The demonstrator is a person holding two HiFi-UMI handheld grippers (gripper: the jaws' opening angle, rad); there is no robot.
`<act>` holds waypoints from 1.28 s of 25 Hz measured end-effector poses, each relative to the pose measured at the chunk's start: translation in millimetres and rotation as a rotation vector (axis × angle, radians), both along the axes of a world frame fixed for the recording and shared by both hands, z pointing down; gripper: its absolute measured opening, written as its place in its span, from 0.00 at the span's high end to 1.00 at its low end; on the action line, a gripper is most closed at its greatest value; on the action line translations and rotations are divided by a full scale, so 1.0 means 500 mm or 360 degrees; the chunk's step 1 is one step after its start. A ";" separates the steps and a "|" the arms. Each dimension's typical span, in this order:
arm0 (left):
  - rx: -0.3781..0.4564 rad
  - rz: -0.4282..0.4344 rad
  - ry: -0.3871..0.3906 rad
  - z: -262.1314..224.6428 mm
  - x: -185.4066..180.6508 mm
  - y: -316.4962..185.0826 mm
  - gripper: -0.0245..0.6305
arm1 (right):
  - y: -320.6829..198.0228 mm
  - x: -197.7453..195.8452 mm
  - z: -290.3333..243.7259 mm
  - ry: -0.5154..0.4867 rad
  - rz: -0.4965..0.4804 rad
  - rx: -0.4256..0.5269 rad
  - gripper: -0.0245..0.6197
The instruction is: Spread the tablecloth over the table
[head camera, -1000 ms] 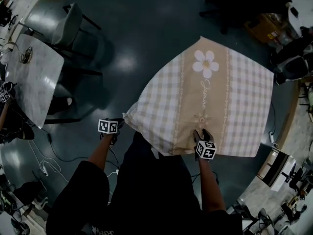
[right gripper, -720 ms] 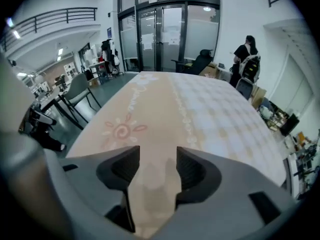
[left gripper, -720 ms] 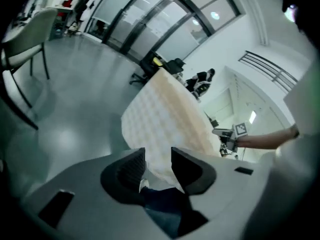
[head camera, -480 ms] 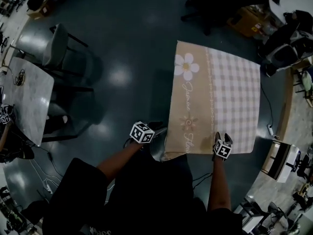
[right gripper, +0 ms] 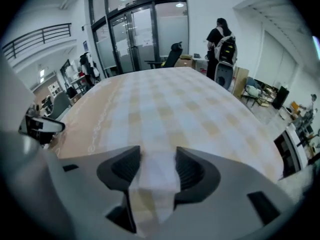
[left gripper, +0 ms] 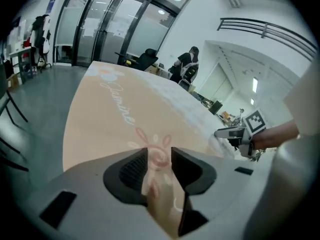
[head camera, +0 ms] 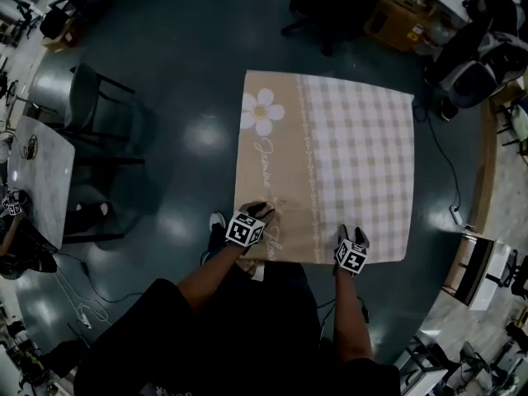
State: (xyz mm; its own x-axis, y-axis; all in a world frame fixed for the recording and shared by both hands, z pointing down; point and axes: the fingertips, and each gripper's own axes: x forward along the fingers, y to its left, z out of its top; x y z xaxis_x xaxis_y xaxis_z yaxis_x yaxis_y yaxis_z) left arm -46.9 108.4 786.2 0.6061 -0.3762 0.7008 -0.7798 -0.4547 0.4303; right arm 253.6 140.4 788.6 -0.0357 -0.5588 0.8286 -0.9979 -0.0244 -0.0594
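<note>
The tablecloth (head camera: 346, 155) lies flat across the table, with a tan band bearing a white daisy on the left and beige checks on the right. My left gripper (head camera: 257, 211) is at its near edge on the tan band. In the left gripper view, its jaws (left gripper: 160, 160) are shut on a fold of that cloth (left gripper: 125, 109). My right gripper (head camera: 353, 236) is at the near edge on the checked part. Its jaws (right gripper: 158, 165) are opening, with a fold of checked cloth (right gripper: 165, 109) still filling the gap between the pads.
A grey chair (head camera: 91, 97) and a marble-topped table (head camera: 37, 180) stand at the left. A cardboard box (head camera: 396, 19) and dark bags (head camera: 474, 73) lie beyond the far right corner. A cable (head camera: 450, 163) runs along the floor at the right. A person (right gripper: 220, 36) stands in the background.
The cloth has gone from billowed and skewed to lying flat and square. My left gripper moved right onto the near edge and took hold of the cloth. The right stayed on the edge.
</note>
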 end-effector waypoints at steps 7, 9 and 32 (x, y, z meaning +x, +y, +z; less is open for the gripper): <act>0.0012 -0.0180 0.0017 0.011 -0.053 -0.011 0.72 | 0.010 0.002 0.009 -0.0036 -0.0074 0.0115 0.86; 0.0013 -0.0196 0.0014 0.017 -0.050 -0.009 0.72 | 0.019 -0.002 0.014 -0.0048 -0.0109 0.0125 0.86; 0.0465 0.0003 0.0614 -0.301 -0.121 0.000 0.88 | 0.000 -0.241 -0.309 -0.0505 0.0149 0.0614 0.87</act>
